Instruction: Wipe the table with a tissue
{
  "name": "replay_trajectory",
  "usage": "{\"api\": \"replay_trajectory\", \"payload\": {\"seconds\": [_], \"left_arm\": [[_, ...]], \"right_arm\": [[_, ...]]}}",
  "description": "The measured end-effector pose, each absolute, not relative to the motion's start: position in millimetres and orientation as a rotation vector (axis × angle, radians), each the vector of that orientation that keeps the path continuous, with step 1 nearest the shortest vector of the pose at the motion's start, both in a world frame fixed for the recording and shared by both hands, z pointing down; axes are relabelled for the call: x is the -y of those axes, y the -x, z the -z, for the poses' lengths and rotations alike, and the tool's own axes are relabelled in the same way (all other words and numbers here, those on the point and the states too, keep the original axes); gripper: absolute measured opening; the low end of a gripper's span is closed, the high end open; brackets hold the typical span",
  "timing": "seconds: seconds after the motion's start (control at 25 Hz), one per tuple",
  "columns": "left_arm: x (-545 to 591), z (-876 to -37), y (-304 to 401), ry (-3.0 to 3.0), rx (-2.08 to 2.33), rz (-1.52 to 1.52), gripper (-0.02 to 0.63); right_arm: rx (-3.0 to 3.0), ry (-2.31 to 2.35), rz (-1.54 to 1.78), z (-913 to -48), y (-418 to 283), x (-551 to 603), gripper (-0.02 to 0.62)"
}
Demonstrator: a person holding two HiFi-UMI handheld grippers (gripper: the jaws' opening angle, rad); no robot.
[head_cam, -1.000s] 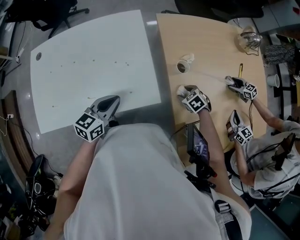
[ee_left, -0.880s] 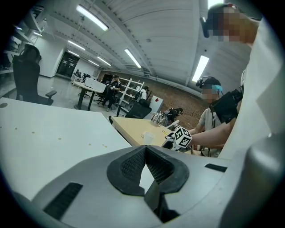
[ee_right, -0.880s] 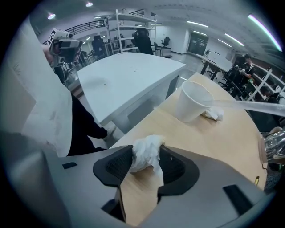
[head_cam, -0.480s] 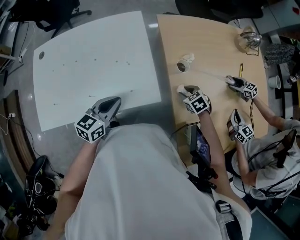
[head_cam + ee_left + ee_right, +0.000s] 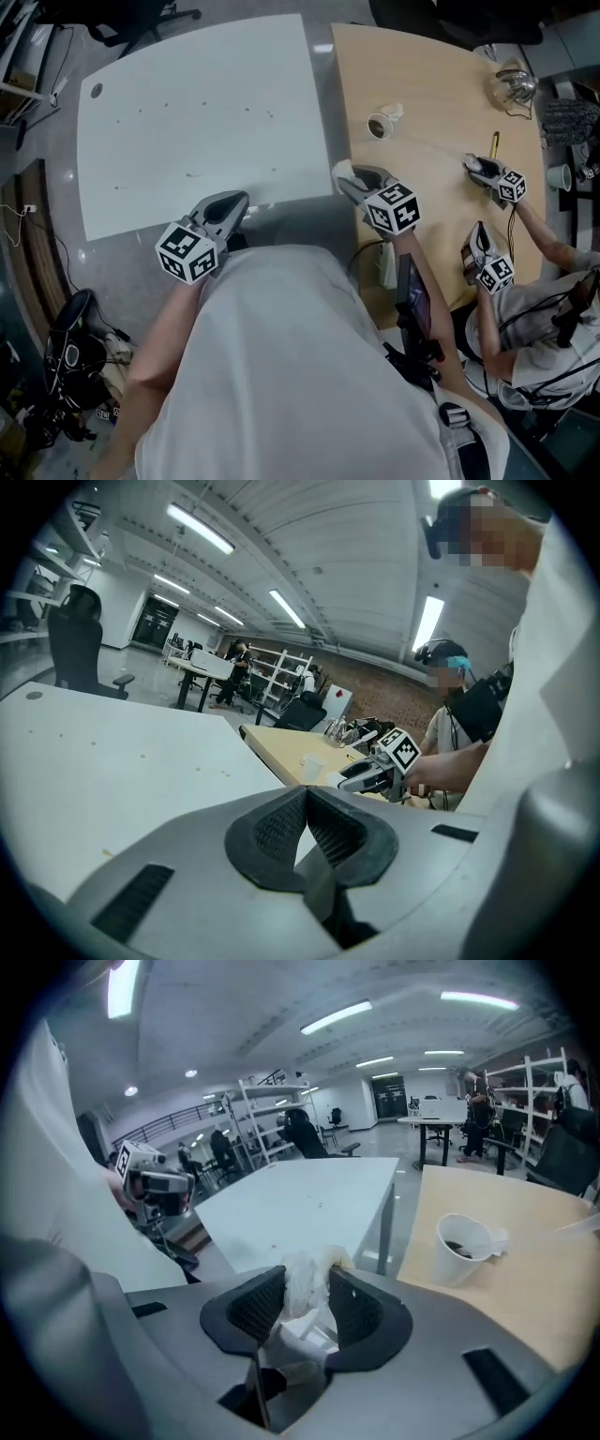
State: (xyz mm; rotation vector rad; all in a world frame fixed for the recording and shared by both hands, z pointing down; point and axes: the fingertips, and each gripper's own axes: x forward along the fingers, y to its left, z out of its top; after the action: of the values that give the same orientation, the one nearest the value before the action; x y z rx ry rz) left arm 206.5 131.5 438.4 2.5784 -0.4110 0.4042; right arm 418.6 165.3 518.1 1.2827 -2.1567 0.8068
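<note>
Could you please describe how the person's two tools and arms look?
The left tool and right tool are grey with black ribbed pads; each carries a white cube with black square markers. The person wears a white short-sleeved shirt.

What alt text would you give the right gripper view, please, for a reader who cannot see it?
The right gripper has just closed its jaws on a crumpled white tissue. Beyond it lies a white table, with a wooden table bearing a paper cup on the right.
</note>
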Motion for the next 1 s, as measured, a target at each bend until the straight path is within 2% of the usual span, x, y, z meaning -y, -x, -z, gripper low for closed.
{"api": "replay_trajectory", "payload": {"seconds": [0.68, 1.0], "left_arm": [[-117, -452, -137, -2.514, 0.562, -0.367, 0.006], [-114, -452, -114, -2.484, 0.526, -0.347, 0.006]], "right_arm": [[2.157, -1.135, -0.858, -550, -323, -139, 0.156], [2.064, -1.162, -0.880, -553, -319, -132, 0.158]]}}
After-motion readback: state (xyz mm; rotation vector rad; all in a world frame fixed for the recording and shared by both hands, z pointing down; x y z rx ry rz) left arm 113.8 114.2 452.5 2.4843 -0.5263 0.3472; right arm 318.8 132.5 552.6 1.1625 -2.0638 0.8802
